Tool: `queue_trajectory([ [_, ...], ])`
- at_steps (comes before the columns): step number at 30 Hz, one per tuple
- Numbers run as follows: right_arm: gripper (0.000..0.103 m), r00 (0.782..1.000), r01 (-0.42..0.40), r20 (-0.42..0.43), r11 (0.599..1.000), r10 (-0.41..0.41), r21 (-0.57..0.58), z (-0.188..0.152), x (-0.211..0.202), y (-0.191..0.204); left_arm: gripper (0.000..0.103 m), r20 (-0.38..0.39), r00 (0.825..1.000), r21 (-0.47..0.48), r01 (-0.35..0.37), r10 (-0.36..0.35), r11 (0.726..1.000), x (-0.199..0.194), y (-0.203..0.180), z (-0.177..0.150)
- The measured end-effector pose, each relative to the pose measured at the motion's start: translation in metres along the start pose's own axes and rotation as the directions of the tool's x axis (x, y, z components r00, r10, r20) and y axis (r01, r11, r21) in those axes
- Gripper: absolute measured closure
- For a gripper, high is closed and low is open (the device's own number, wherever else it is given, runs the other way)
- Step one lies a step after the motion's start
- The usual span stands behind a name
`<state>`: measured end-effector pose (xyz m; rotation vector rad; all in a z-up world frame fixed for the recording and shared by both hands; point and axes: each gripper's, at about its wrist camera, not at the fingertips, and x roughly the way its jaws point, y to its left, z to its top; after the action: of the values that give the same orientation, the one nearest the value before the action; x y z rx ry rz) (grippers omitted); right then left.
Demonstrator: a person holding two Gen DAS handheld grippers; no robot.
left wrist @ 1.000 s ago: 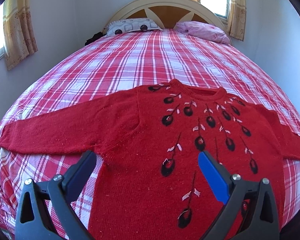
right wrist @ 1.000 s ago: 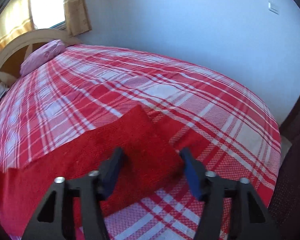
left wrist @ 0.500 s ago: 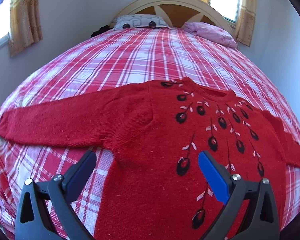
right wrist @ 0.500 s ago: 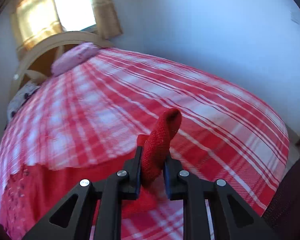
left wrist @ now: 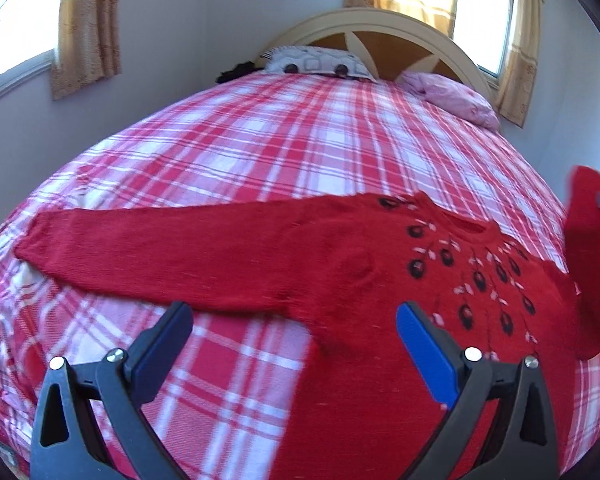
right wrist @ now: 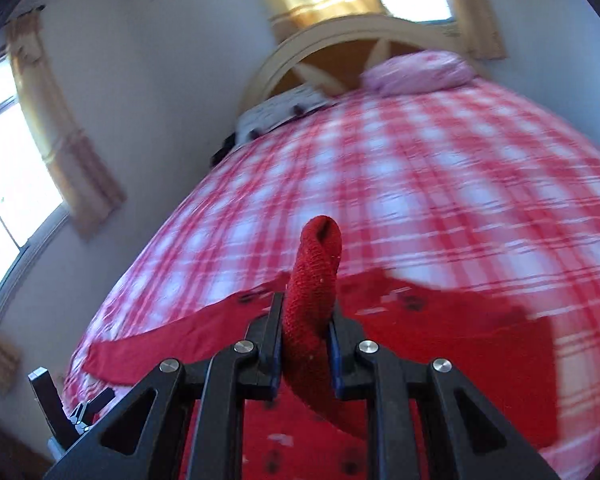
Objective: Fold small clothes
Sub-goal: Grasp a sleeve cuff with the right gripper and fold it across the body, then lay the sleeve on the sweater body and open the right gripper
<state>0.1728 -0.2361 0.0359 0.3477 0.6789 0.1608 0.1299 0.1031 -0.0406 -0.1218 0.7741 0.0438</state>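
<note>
Red sweater [left wrist: 340, 280], with black teardrop motifs and pale flecks fanning down from the collar. Under it, a red, pink and white plaid bedspread [left wrist: 280, 152]. One pink pillow [left wrist: 452, 96], one white with dark spots [left wrist: 316, 65]. Cream headboard [left wrist: 380, 20], golden curtains [left wrist: 88, 28]. Left tongs [left wrist: 294, 334]: black frame, blue pads.
</note>
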Motion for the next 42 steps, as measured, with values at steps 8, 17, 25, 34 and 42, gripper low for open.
queue_trajectory([
  [8,0.085,0.98,-0.115,-0.175,0.99,0.099,-0.087,-0.08,0.124,0.081,0.0,0.032,0.994,-0.017,-0.1,0.101,0.995,-0.001,0.043,-0.001],
  [17,0.067,0.926,-0.279,-0.288,0.956,0.243,-0.092,-0.116,0.16,0.102,0.0,-0.007,0.994,-0.021,-0.109,0.109,0.994,0.017,0.052,-0.005],
  [25,0.064,0.95,-0.292,-0.122,0.956,0.287,-0.018,-0.093,0.075,0.037,0.0,-0.014,0.998,0.026,-0.062,0.062,0.998,0.023,0.03,0.001],
  [34,0.066,0.99,0.083,-0.123,0.992,-0.072,0.093,-0.1,0.023,-0.114,0.0,-0.018,1.0,0.157,-0.019,0.022,0.987,0.047,-0.04,0.012],
  [42,0.065,0.996,0.084,-0.014,0.993,-0.083,0.081,-0.087,-0.007,-0.104,0.0,-0.105,0.987,0.198,-0.096,0.118,0.975,0.085,-0.062,0.0],
])
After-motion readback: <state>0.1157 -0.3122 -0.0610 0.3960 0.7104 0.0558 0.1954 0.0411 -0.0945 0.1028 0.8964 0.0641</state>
